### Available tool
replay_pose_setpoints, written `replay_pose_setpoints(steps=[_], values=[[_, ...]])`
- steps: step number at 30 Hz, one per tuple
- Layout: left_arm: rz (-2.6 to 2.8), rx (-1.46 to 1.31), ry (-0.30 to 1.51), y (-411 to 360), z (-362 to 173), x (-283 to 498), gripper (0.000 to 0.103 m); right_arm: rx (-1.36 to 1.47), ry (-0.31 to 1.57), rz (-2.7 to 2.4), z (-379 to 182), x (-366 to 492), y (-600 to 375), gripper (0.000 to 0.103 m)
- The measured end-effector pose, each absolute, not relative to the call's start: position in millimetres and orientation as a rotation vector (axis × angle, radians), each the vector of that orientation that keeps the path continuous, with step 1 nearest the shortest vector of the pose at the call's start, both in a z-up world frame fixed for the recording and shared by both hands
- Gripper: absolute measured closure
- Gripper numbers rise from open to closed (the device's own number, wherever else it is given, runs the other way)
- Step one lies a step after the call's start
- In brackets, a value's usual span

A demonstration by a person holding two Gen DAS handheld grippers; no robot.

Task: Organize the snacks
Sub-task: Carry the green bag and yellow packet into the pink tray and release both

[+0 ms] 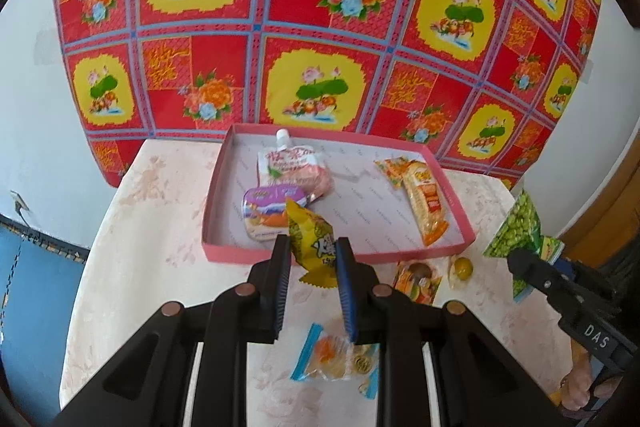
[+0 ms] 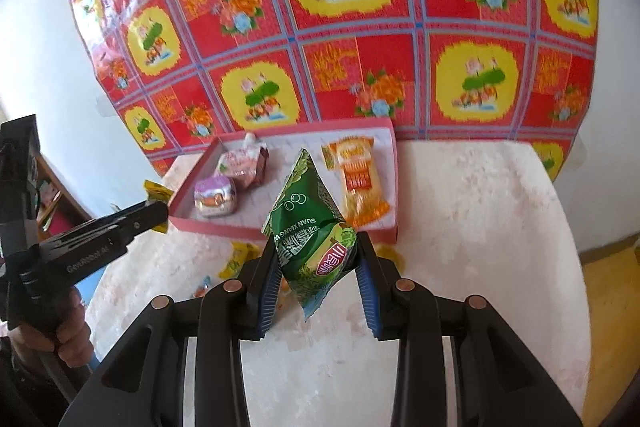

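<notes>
Left tongs [image 1: 312, 259] clamp the yellow pack [image 1: 310, 241]; right tongs [image 2: 316, 259] clamp the green pack [image 2: 310, 223]. We hold both clear of the bench [image 2: 480, 227], just short of the pink tray [image 1: 224, 187], likely to drop them in beside the snacks there. Loose snacks [image 1: 332, 359] lie below the tongs.

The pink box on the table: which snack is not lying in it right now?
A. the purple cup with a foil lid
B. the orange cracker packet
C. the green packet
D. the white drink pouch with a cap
C: the green packet is pinched between the right gripper's fingers, in the air in front of the pink box, while the pouch, purple cup and orange cracker packet lie inside it.
</notes>
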State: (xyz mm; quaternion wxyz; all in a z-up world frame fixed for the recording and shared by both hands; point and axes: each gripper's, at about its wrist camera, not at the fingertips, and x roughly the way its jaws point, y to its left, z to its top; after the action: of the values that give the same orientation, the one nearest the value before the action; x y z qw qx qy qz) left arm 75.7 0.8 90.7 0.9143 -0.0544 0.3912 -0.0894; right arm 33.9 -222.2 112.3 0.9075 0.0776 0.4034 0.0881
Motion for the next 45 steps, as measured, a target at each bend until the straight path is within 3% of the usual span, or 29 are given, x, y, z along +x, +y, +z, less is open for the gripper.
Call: replay_pose_setpoints(steps=[14,45], values=[[-0.206,-0.099,0.813,-14.0,87.9,106.0,0.080,0.132,0.832,0.185,121.5,67.9,-214.6,0.067],[-0.155,-0.116,0.896,-15.5,48.8,137.9,0.080,0.158,0.921,0.200,79.4,109.7,-198.4,0.067]])
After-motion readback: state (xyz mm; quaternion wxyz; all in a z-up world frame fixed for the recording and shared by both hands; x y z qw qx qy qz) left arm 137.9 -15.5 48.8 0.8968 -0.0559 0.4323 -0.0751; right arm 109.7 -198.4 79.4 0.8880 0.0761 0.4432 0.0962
